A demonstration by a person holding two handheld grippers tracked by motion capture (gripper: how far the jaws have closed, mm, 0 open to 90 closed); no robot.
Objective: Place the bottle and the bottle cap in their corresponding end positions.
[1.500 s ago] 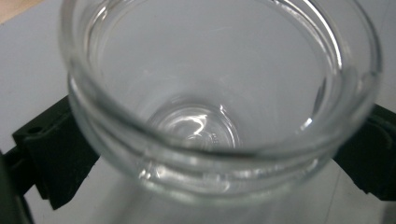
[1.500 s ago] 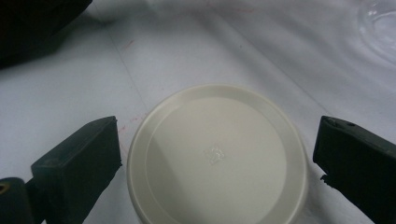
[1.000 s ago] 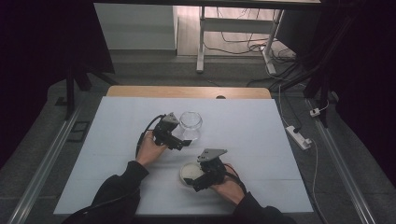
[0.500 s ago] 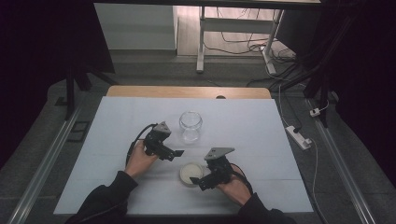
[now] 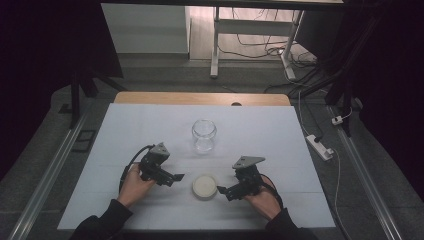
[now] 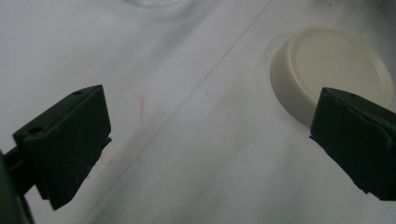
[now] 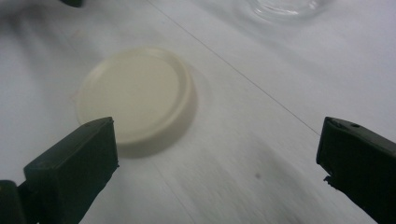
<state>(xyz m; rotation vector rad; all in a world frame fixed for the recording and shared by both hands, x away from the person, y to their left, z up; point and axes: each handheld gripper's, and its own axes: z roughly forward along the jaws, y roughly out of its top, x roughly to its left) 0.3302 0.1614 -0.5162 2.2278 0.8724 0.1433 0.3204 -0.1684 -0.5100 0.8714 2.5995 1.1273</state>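
A clear glass jar point(image 5: 204, 135) stands without a lid in the middle of the white table point(image 5: 270, 135). Its cream round lid point(image 5: 205, 186) lies flat on the table nearer the person. My left gripper point(image 5: 172, 178) hovers just left of the lid, open, with nothing between its jaws. My right gripper point(image 5: 226, 192) sits just right of the lid, also open and empty. In the left gripper view the lid point(image 6: 334, 74) lies beyond the right jaw of the left gripper point(image 6: 210, 135). In the right gripper view the lid point(image 7: 135, 95) lies ahead of the left jaw of the right gripper point(image 7: 217, 154).
The jar's base point(image 7: 287, 7) shows at the top of the right gripper view. A wooden strip point(image 5: 200, 98) runs along the table's far edge. A white power strip point(image 5: 320, 146) lies off the right side. Bare white surface surrounds the jar and lid.
My left gripper has drawn back from the jar toward the person and now sits left of the lid. My right gripper has shifted slightly right, off the lid. The lid has stayed put.
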